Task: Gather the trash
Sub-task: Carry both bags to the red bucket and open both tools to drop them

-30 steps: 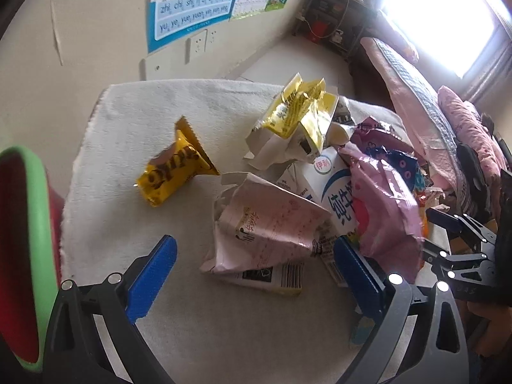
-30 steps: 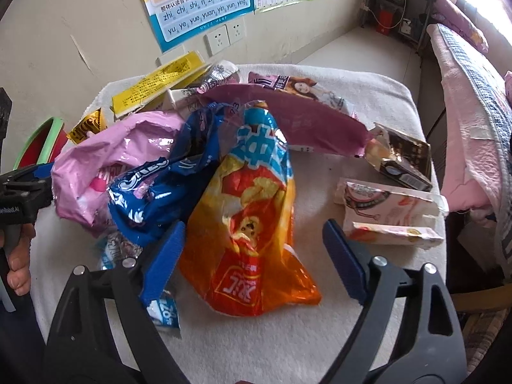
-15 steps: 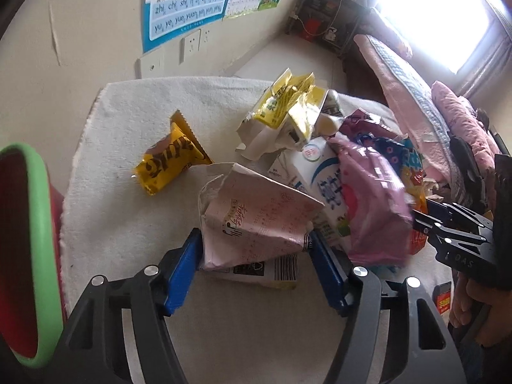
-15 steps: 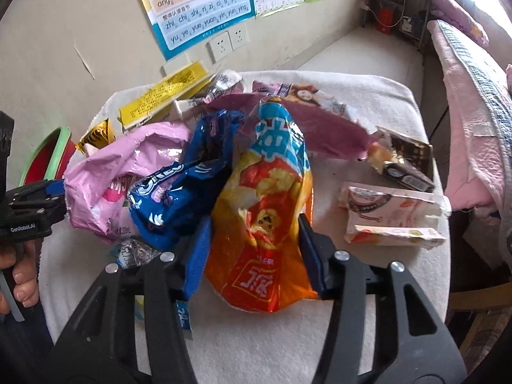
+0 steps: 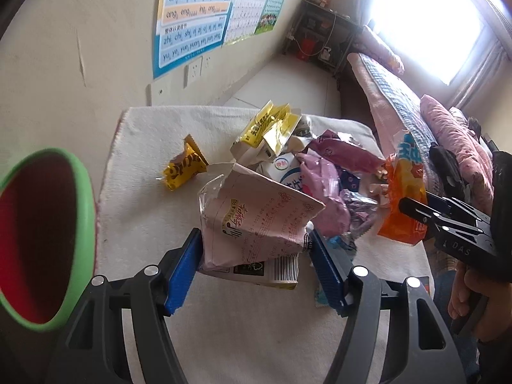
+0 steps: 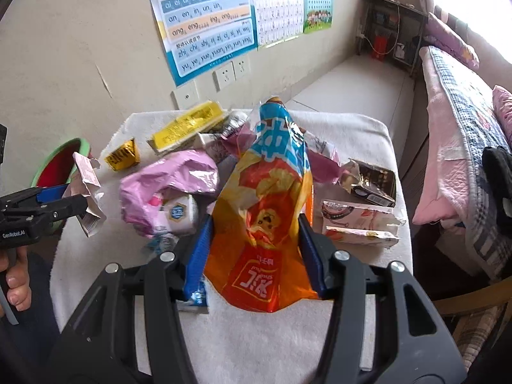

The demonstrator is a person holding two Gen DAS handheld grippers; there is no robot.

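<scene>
while clamped in right tongs (image 6: 254,248), orange bag (image 6: 265,211) stands upright.

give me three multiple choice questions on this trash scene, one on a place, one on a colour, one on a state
1. Where is the bin with the green rim?
A. at the table's left edge in the left wrist view
B. on the bed
C. on the shelf under the window

2. What colour is the small wrapper lying alone, nearest the bin?
A. blue
B. yellow
C. white

3. What is the right gripper doing?
A. hanging open over a bare cloth
B. shut on the orange snack bag
C. shut on a pink carton

Answers:
1 A, the rim sits beside the white cloth's left edge.
2 B, it is yellow with dark lettering.
3 B, both blue pads press the bag's sides.
</scene>
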